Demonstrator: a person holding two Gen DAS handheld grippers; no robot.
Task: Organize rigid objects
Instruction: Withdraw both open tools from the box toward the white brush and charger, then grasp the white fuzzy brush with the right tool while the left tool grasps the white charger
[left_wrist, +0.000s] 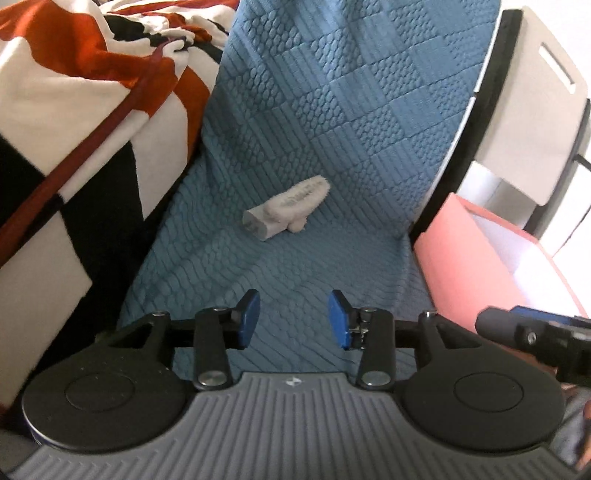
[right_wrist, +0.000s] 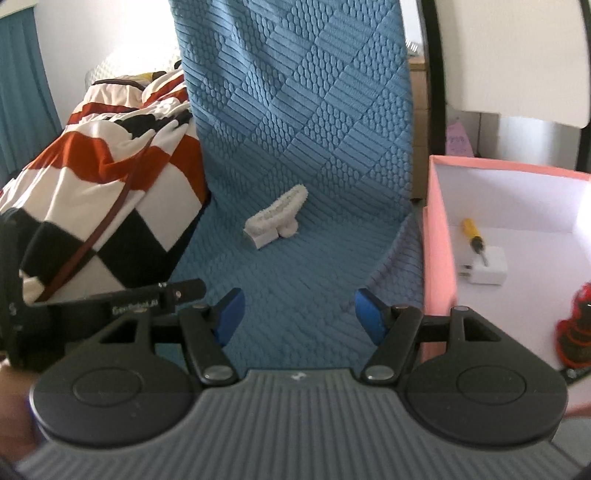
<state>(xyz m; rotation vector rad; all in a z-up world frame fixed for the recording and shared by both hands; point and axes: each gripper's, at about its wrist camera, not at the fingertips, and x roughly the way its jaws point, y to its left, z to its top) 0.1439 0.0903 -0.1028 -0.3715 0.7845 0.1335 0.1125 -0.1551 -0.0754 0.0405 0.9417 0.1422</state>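
Surveying: a bed with one loose item left on it and a sorting box at its side.
Bed cover: blue quilted spread runs the full depth of both views; it is the working surface, soft and textured, so anything on it sits slightly sunk in.
Blanket: orange, white and black checked blanket bunched along the left edge, with a dark red cord trailing over it. It stands clear of the route to the box, though it crowds the left gripper's side.
Pink box: open pink box with a white inside, set just beside the bed's right edge, likely so sorted items only need a short carry. Its near wall rises above the cover and would have to be cleared on the way in.
Box contents: white plug adapter with a yellow-handled screwdriver resting across its top; a red and black item at the frame edge, too cut off to name.
Remaining item: white knobbly figurine, crocodile-like, lies on its side mid-cover, well apart from both grippers and the box. Judged the next thing to sort.
Left gripper: released, jaws spread, nothing between them, aimed toward the figurine.
Right gripper: released too, jaws wider, empty, hanging next to the box's near corner.
Obstruction: none between either gripper and the figurine; the two grippers sit close side by side and could bump.
Risk: the figurine's uneven skin may slip or roll under a pinch.
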